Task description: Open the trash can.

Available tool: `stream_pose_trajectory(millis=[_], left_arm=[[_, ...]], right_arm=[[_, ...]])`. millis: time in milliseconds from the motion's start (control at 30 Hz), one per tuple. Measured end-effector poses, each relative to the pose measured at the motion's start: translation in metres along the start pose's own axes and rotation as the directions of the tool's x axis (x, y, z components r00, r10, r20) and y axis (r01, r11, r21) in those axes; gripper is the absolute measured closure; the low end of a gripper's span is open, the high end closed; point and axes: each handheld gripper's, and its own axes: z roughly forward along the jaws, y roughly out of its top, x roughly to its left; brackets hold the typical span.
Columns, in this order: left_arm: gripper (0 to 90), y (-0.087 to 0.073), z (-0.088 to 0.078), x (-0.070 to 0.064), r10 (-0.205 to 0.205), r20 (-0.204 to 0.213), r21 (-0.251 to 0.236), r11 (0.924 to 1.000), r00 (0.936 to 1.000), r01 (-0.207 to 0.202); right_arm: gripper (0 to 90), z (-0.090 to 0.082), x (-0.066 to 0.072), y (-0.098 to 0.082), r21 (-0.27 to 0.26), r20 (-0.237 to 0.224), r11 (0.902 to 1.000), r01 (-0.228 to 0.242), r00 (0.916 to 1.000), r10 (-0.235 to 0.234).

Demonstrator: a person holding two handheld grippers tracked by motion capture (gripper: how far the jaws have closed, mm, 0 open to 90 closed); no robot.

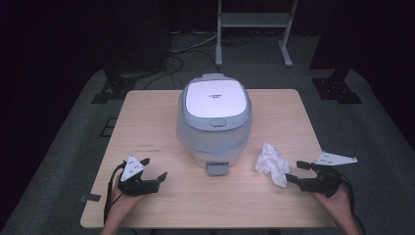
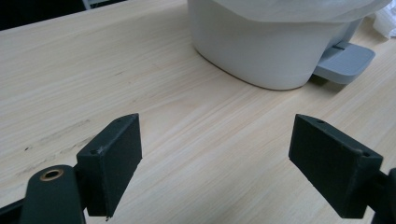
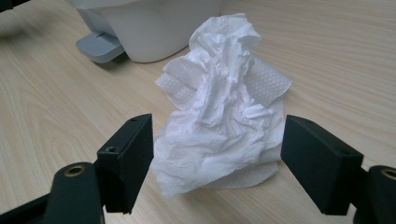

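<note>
From the high view, a crumpled white paper towel (image 1: 272, 164) lies on the wooden table (image 1: 147, 112), to the right of a white pedal bin (image 1: 214, 115) with its lid down, and the right gripper (image 1: 292, 171) sits just beside the wad, its jaws spread and aimed at the wad's near-right edge. The left gripper (image 1: 155, 169) rests well apart on the far side of the bin, jaws also spread and holding nothing, so the right hand is plainly the nearer one for a pick. In the left gripper view, the left gripper (image 2: 215, 154) looks along bare tabletop (image 2: 93, 70) toward the bin's curved white wall (image 2: 252, 51) and its grey foot pedal (image 2: 345, 58); nothing lies between its fingers, and a sliver of the towel (image 2: 385, 18) peeks out past the bin at the top right. In the right gripper view, the right gripper (image 3: 217, 158) has the paper towel (image 3: 219, 112) straight ahead, its near lobe already reaching in between the two black fingers (image 3: 128, 158), which stand released with no clear pressure on the paper. The wad's long axis runs away from the camera toward the bin (image 3: 154, 28), so the jaws would close across its narrower width; my judgement is that a short push forward and a squeeze would take it.
</note>
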Motion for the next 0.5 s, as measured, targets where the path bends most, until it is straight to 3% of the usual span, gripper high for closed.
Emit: stream_pose_trajectory(millis=[500], left_arm=[[16.4, 0.013, 0.010, -0.019, 0.047, 0.039, -0.006, 0.9989, 0.9981, -0.047]], right_arm=[[23.7, -0.002, 0.002, 0.000, -0.002, 0.003, 1.0000, 0.007, 1.0000, -0.007]])
